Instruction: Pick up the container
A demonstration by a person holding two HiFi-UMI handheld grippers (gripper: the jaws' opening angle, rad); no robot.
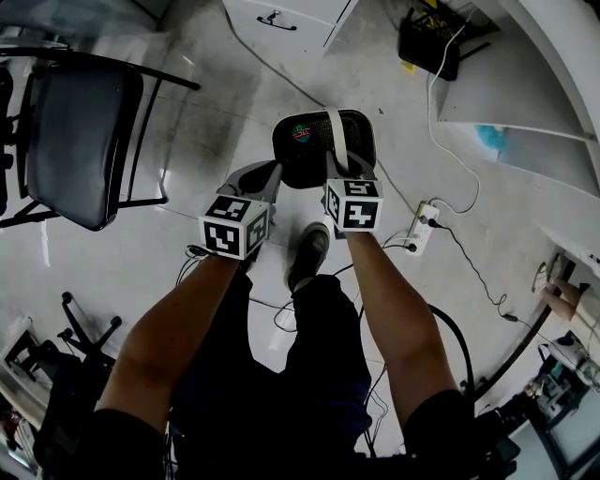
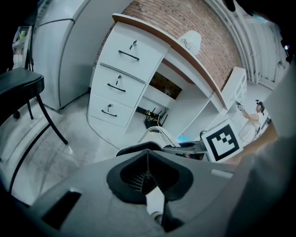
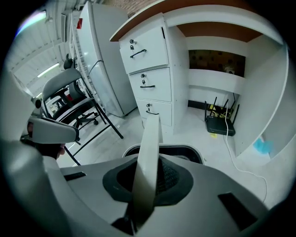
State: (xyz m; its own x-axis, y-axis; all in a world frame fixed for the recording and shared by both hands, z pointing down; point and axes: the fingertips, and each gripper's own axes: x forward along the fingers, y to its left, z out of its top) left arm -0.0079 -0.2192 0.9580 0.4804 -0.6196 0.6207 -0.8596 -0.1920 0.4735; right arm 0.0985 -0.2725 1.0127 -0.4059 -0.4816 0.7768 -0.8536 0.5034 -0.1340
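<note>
A black container point(image 1: 314, 150) with a white strap handle point(image 1: 336, 131) is held above the floor in front of me. My right gripper point(image 1: 343, 172) is shut on that handle; in the right gripper view the white handle point(image 3: 148, 162) runs up between the pads, with the container's rim point(image 3: 187, 150) just beyond. My left gripper point(image 1: 264, 176) sits at the container's left edge with its jaws together and nothing between them. The left gripper view shows its shut gripper point(image 2: 148, 178), the container point(image 2: 138, 149) and the handle point(image 2: 159, 134) ahead.
A black chair point(image 1: 80, 131) stands to the left. A white drawer cabinet point(image 1: 281, 14) under a desk is ahead, with a black router point(image 1: 427, 42) and cables on the floor. A power strip point(image 1: 424, 225) lies to the right. My shoe point(image 1: 307, 253) is below the container.
</note>
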